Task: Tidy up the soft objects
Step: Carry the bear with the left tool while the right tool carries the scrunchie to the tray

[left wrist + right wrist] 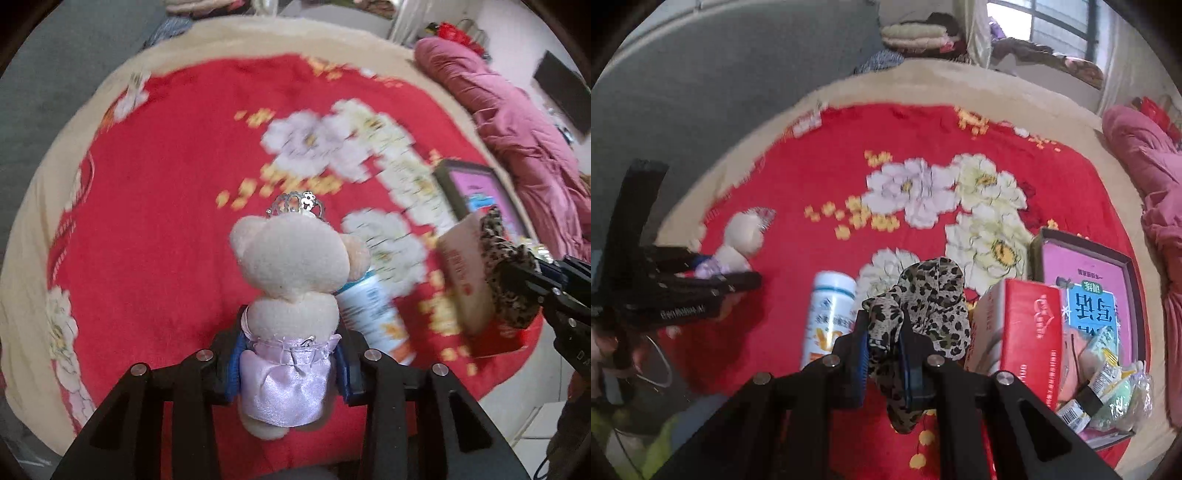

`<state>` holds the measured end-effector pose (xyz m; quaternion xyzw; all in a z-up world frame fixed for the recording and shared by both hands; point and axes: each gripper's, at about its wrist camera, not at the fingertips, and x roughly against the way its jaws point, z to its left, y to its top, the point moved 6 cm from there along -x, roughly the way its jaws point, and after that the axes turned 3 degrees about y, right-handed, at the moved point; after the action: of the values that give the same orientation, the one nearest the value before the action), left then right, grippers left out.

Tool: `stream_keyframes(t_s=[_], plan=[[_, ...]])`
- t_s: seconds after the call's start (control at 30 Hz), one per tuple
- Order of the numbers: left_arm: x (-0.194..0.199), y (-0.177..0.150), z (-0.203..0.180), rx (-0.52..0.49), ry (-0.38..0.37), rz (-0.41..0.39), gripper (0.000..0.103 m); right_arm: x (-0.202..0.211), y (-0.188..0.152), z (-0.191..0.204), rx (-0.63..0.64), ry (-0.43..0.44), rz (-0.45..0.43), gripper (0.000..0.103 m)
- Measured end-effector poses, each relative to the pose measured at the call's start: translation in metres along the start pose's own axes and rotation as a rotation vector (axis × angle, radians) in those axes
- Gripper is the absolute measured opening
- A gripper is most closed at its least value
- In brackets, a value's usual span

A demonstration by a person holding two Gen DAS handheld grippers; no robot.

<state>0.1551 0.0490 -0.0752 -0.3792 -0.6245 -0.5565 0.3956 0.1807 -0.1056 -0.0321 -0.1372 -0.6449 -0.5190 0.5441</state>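
Observation:
My left gripper (290, 365) is shut on a cream teddy bear (291, 273) in a lilac satin dress with a small silver crown, held above the red flowered blanket (166, 206). The bear also shows in the right wrist view (738, 240) at the left, in the left gripper (713, 277). My right gripper (882, 354) is shut on a leopard-print scarf (927, 299) that bunches up ahead of the pads and hangs down between them. In the left wrist view the scarf (506, 273) and right gripper (532, 280) are at the right edge.
A white bottle (831, 314) lies on the blanket left of the scarf. A red carton (1023, 328) stands to the right, beside a dark box (1130, 280) with a pink book and snack packets. A pink quilt (1156, 192) lies at the far right.

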Motion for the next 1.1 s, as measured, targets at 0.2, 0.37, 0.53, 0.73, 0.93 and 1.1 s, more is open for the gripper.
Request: stream_keyframes(t_s=[0.2, 0.37, 0.53, 0.73, 0.93, 1.1], plan=[[0.041, 0.018, -0.036, -0.068, -0.012, -0.077, 0.040, 0.042, 0.005, -0.012, -0.022, -0.007, -0.073, 0.014], [0.062, 0.026, -0.064, -0.104, -0.033, -0.108, 0.040, 0.068, 0.002, -0.024, -0.048, -0.010, -0.109, 0.014], [0.077, 0.031, -0.103, -0.139, -0.079, -0.125, 0.040, 0.107, -0.006, -0.059, -0.113, -0.030, -0.166, 0.014], [0.080, 0.036, -0.169, -0.201, -0.151, -0.126, 0.040, 0.160, -0.024, -0.137, -0.222, -0.141, -0.219, 0.014], [0.060, 0.034, -0.242, -0.263, -0.214, -0.074, 0.040, 0.191, -0.047, -0.200, -0.288, -0.234, -0.227, 0.014], [0.025, 0.033, -0.294, -0.322, -0.208, -0.016, 0.041, 0.191, -0.068, -0.240, -0.341, -0.243, -0.209, 0.014]])
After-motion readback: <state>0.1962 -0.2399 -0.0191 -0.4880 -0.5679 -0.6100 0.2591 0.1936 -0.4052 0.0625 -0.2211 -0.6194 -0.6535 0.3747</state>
